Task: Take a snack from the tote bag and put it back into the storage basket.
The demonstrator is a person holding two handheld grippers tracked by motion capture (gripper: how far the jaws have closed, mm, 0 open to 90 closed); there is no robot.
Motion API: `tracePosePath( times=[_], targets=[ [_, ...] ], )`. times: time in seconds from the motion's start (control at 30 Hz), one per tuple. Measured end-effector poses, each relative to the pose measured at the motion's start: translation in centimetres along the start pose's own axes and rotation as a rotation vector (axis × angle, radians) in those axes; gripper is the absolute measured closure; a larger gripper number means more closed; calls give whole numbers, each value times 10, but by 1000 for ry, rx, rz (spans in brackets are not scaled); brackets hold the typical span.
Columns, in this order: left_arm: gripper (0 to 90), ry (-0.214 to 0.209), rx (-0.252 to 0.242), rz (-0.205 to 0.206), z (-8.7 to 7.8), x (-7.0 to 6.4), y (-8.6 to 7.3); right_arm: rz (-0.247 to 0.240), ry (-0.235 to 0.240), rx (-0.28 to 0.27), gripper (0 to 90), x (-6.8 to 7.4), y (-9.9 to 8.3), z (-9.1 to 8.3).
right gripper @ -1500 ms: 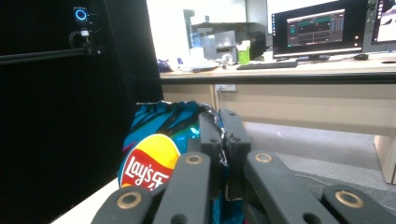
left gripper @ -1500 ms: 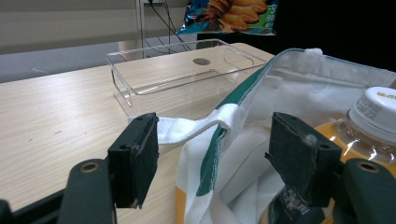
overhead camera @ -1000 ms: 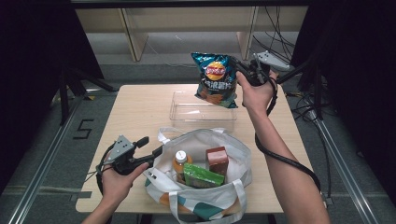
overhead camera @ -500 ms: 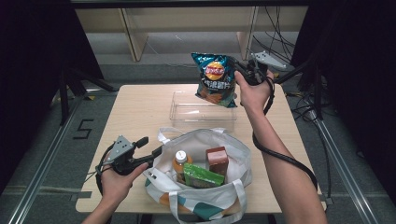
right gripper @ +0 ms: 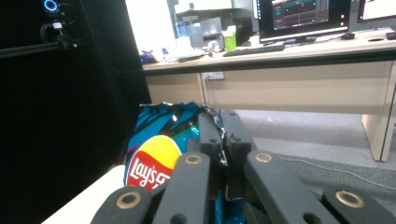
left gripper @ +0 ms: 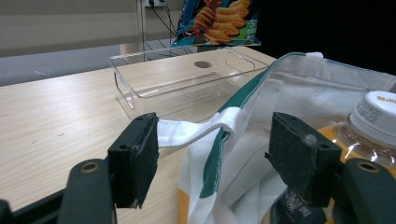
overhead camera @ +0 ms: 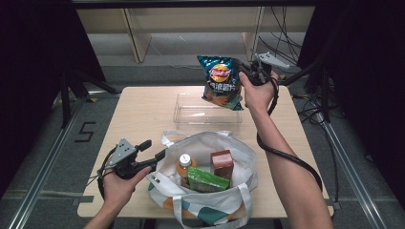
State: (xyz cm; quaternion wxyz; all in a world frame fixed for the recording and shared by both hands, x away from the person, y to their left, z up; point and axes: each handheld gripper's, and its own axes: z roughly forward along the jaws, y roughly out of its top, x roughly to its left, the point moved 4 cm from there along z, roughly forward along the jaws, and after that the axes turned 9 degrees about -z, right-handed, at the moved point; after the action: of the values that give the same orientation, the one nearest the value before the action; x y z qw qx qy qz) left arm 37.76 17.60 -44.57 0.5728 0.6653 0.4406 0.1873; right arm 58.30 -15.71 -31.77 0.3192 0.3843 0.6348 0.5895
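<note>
My right gripper [overhead camera: 248, 72] is shut on the top edge of a blue Lay's chip bag [overhead camera: 220, 82], which hangs above the far end of a clear plastic tray [overhead camera: 208, 114]. In the right gripper view the jaws pinch the crinkled bag [right gripper: 159, 140] at its top. A white tote bag [overhead camera: 205, 181] with teal trim lies at the table's near side and holds an orange drink bottle [overhead camera: 184, 166], a brown box [overhead camera: 222, 163] and a green packet [overhead camera: 206, 180]. My left gripper [overhead camera: 154, 151] stands open at the tote's left rim, with the white handle strap [left gripper: 196, 130] between its jaws.
The light wooden table [overhead camera: 138, 114] has free room on its left half. A black cable [overhead camera: 286, 157] trails from the right gripper along the forearm. Shelving and cables lie beyond the far edge. The right gripper view looks onto a desk with monitors [right gripper: 303, 18].
The chip bag and right gripper have risen slightly and shifted a little toward the near side. The left gripper has stayed at the tote's rim.
</note>
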Motion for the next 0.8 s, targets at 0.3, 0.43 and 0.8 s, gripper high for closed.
tracePosePath(
  times=[0.3, 0.43, 0.8],
  targets=[
    [328, -2, 1, 0, 0, -1, 0, 2, -14, 18, 895, -4, -6, 3],
    [328, -2, 0, 1, 0, -1, 0, 4, -4, 9, 895, -4, -7, 5],
    [328, -3, 1, 0, 1, -1, 0, -2, 1, 11, 895, -4, -8, 11]
  ],
)
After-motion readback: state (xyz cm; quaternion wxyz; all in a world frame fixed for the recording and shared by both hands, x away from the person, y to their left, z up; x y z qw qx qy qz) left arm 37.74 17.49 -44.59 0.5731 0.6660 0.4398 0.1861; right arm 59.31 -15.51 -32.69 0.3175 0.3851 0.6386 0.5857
